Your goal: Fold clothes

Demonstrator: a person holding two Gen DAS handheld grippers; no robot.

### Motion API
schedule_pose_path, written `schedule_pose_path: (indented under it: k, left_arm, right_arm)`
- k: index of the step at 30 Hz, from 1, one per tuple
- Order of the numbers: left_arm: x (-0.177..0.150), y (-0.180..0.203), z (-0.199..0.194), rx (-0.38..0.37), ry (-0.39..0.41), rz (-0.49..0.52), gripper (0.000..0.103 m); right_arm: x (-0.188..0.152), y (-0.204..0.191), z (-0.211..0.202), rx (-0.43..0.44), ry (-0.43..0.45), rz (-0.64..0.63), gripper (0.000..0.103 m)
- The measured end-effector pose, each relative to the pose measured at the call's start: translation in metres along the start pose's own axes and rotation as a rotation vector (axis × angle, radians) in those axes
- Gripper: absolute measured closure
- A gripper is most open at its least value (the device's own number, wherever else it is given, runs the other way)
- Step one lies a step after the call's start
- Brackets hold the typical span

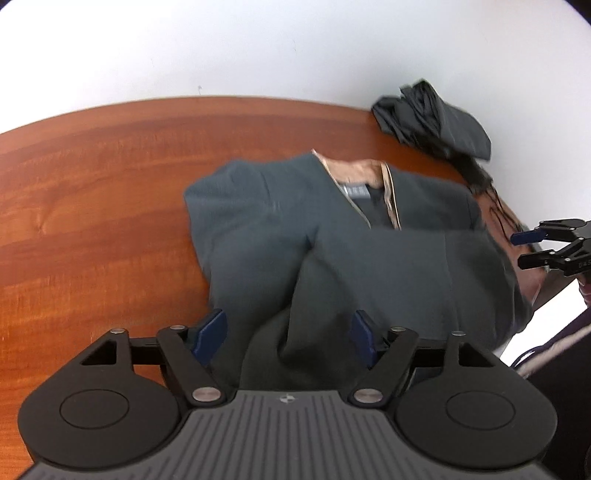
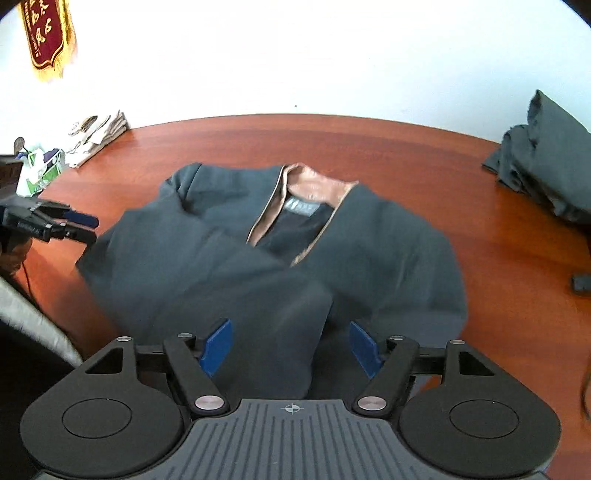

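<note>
A dark grey jacket (image 1: 332, 229) with a tan lining at the collar lies on the wooden table (image 1: 92, 192), both sleeves folded across its front. It also shows in the right wrist view (image 2: 258, 266). My left gripper (image 1: 288, 338) is open and empty above the jacket's near hem. My right gripper (image 2: 291, 349) is open and empty above the crossed sleeves. The right gripper also shows at the right edge of the left wrist view (image 1: 530, 247), and the left gripper at the left edge of the right wrist view (image 2: 83, 225).
A pile of dark grey clothes (image 1: 436, 114) sits at the table's far right edge against the white wall; it also shows in the right wrist view (image 2: 546, 162). Folded light cloth (image 2: 98, 136) and small items (image 2: 37, 170) sit at the far left. A red pennant (image 2: 46, 33) hangs on the wall.
</note>
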State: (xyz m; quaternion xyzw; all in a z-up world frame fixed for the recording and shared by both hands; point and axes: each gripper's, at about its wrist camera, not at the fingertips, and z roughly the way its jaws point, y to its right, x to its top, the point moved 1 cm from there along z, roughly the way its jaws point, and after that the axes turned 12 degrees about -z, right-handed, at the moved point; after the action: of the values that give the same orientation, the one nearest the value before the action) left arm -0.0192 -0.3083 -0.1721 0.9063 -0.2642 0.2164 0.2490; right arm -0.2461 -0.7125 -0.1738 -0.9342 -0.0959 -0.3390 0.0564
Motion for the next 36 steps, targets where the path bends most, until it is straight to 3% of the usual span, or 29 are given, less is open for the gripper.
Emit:
schedule_pose_path:
  k: [9,16,20,21,23,25,27,30,33,34,36]
  left_arm:
    - [-0.025,-0.003,0.007,-0.024,-0.057,0.077,0.021]
    - [-0.014,-0.004,0.022,-0.034,-0.038,0.098,0.022]
    - [-0.008,-0.010,0.043,-0.084,-0.134,0.064,0.022]
    - [-0.008,-0.011,0.043,-0.089,-0.131,0.057,0.026]
    - [-0.009,-0.011,0.043,-0.098,-0.124,0.043,0.054]
    - [-0.015,-0.011,0.036,-0.107,-0.114,0.037,0.074]
    - [-0.023,-0.010,0.027,-0.117,-0.103,0.034,0.082]
    - [-0.035,-0.009,0.014,-0.128,-0.088,0.028,0.080]
    - [-0.050,-0.010,0.016,-0.108,-0.116,0.022,0.069]
    - [-0.053,-0.009,0.017,-0.108,-0.121,0.019,0.064]
    - [-0.058,-0.007,0.018,-0.104,-0.119,0.019,0.064]
  right_arm:
    - [-0.049,-0.040,0.005,-0.013,-0.068,-0.075,0.030]
    - [-0.059,-0.059,0.020,-0.013,-0.105,-0.182,0.039]
    - [-0.055,-0.057,0.029,-0.008,-0.103,-0.199,0.045]
    - [-0.054,-0.055,0.032,-0.003,-0.104,-0.196,0.048]
    - [-0.053,-0.052,0.037,0.008,-0.110,-0.179,0.053]
    - [-0.054,-0.049,0.037,0.032,-0.105,-0.151,0.063]
    - [-0.056,-0.045,0.032,0.050,-0.091,-0.111,0.077]
    - [-0.062,-0.044,0.026,0.054,-0.075,-0.074,0.075]
    - [-0.071,-0.051,0.027,0.039,-0.070,-0.079,0.065]
    - [-0.072,-0.053,0.028,0.038,-0.071,-0.087,0.064]
    - [-0.072,-0.054,0.030,0.034,-0.080,-0.086,0.067]
